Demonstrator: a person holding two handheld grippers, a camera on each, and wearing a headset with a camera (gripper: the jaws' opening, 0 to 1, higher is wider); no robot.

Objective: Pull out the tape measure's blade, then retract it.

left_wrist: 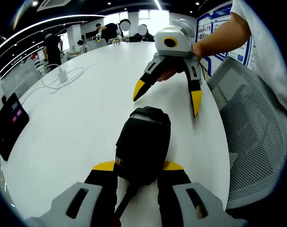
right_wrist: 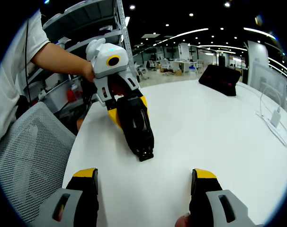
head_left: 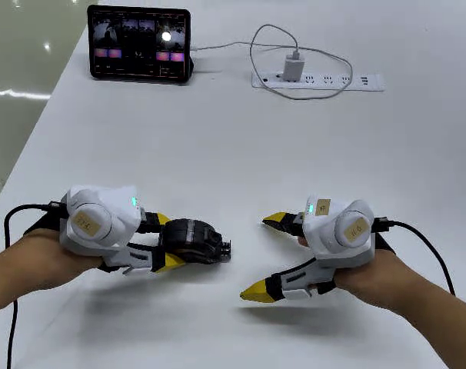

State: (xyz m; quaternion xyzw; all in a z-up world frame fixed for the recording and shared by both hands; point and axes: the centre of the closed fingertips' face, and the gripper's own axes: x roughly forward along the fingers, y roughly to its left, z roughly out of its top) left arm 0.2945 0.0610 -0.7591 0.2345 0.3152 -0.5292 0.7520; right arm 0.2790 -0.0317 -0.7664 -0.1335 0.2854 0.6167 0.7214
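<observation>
1. Near the front edge of the white surface (head_left: 233, 154), on the left, your left gripper (head_left: 168, 241) lies low. Its jaws are clamped on the black tape measure (head_left: 194, 240), one yellow-tipped jaw on either side of the case.
2. Near the same edge, on the right, your right gripper (head_left: 267, 256) has its jaws spread wide and holds nothing. It points at the tape measure, with a gap of bare surface between them.
3. The case rests on the surface. Its mouth faces the right gripper, and a small dark end hook (right_wrist: 144, 155) shows there. No length of blade is out.
4. Handling, as a judgement: the case looks hard, compact and fairly dense, with a rubbery shell that should not slip in the left jaws. Keep that grip across the body of the case.
5. The hook is the place to take hold. It is small and thin, so bring the right jaws down to a narrow pinch right at the tab.
6. The blade is likely thin, springy steel. It should stay stiff over a short pull, buckle if bent, and snap back hard, so guide it in rather than letting go.
7. Well apart, at the far left corner, a dark tablet (head_left: 139, 44) stands upright. A white power strip (head_left: 317, 79) with a looped cable lies along the far edge.
</observation>
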